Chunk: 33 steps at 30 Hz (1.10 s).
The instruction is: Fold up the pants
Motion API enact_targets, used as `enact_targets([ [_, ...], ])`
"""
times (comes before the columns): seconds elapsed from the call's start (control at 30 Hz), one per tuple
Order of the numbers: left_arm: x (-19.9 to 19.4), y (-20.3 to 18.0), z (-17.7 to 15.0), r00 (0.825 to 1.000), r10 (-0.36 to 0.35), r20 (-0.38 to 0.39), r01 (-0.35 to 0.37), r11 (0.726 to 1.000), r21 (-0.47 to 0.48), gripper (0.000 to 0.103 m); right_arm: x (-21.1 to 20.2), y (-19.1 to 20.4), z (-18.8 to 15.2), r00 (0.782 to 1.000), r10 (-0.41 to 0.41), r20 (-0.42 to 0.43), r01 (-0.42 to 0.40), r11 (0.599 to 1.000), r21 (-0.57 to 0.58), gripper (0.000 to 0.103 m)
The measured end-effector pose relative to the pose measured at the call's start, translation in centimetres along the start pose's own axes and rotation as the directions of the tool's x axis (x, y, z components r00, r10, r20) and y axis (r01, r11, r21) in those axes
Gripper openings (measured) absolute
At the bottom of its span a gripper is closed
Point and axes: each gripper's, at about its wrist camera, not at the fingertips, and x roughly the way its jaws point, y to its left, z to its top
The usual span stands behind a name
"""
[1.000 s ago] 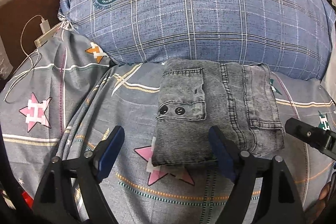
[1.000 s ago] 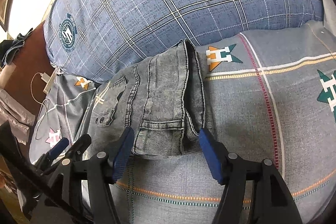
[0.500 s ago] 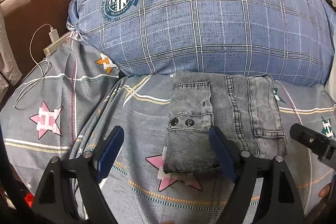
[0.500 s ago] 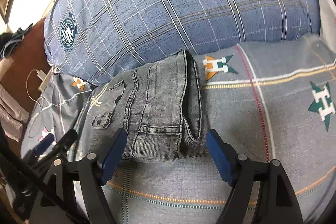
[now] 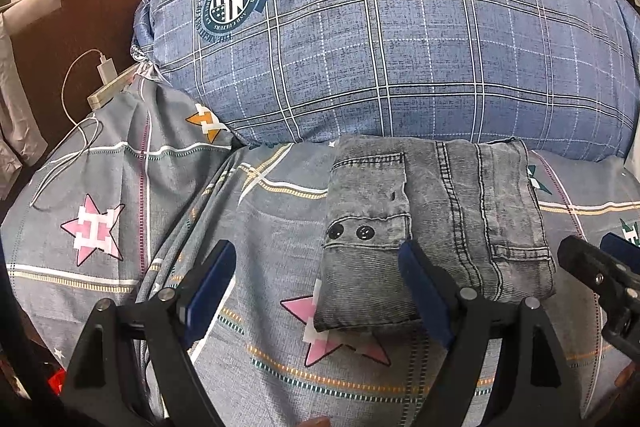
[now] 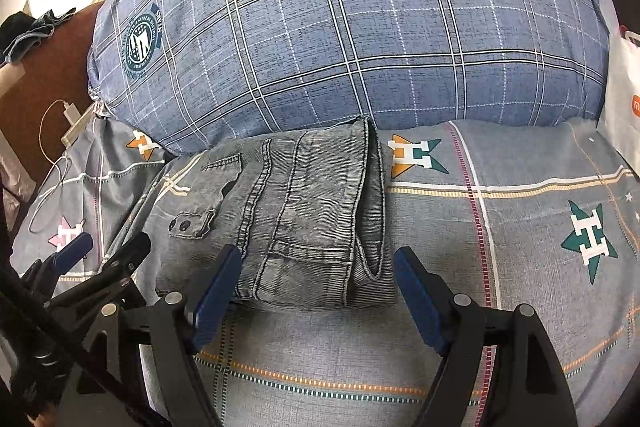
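Note:
Grey washed denim pants (image 5: pixel 436 223) lie folded into a compact rectangle on the bed, against the foot of a big pillow; they also show in the right wrist view (image 6: pixel 296 223). My left gripper (image 5: pixel 316 287) is open and empty, hovering just in front of the pants' left near corner. My right gripper (image 6: pixel 318 291) is open and empty, hovering in front of the pants' right near edge. Each gripper shows at the edge of the other's view.
A large blue plaid pillow (image 5: pixel 380 39) stands right behind the pants. The bed sheet (image 5: pixel 120 195) is grey with star prints. A white charger and cable (image 5: pixel 104 71) lie at the left by a brown headboard. A white bag (image 6: pixel 624 107) stands at the right.
Both grippers have drawn back from the folded pants, so the pants sit farther off and higher in both views. The pants have not moved.

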Motion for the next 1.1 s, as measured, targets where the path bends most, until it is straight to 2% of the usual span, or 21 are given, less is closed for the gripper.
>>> enact_targets([
  [1.1,0.6,-0.2,-0.3,0.998,-0.037,-0.041,0.037,0.999,0.006,0.083,1.3,-0.1,-0.4,0.999,0.014,-0.041,-0.013,1.000,0.025,0.083],
])
